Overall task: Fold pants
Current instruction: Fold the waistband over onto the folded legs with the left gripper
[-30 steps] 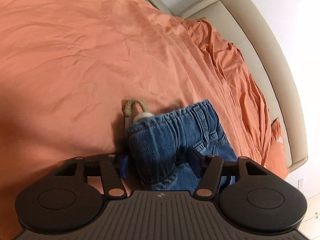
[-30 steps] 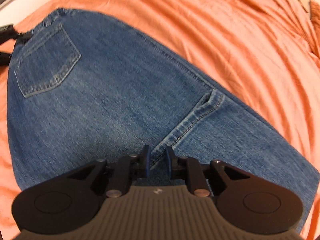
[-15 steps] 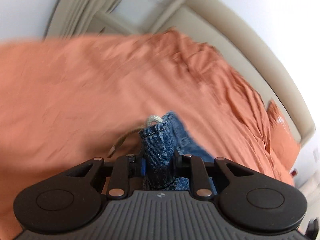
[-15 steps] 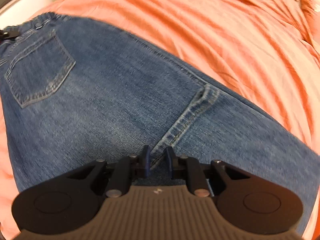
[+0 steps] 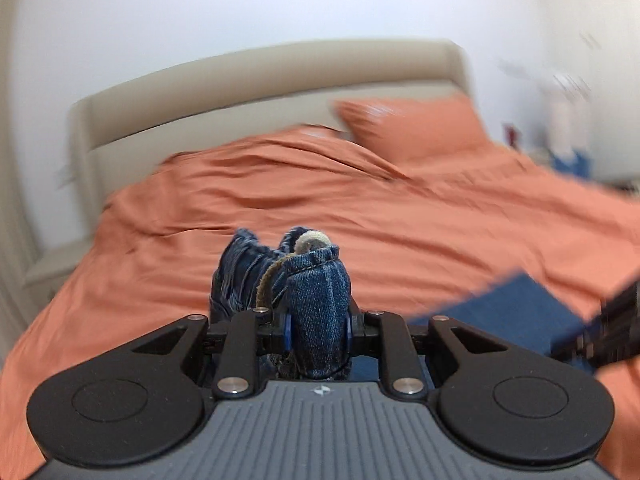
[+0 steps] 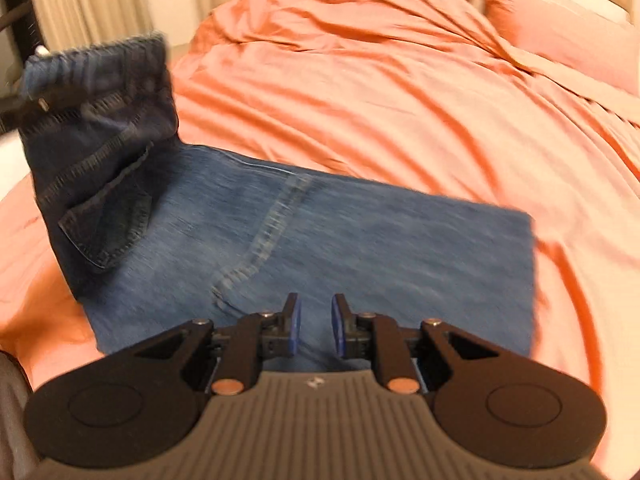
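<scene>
Orange bedsheet underneath: left gripper, clamping the jeans' waistband, has lifted it; right gripper, jaws now parted, hovers over the denim, so the fold has begun.

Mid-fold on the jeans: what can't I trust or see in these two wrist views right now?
- Left wrist view: the nightstand items are motion-blurred, unidentifiable.
- Left wrist view: the jeans bunched in the left gripper hide the bedsheet just ahead.
- Right wrist view: whether the right gripper pinches denim; its body hides the near hem.
- Right wrist view: the raised waistband is blurred.
</scene>
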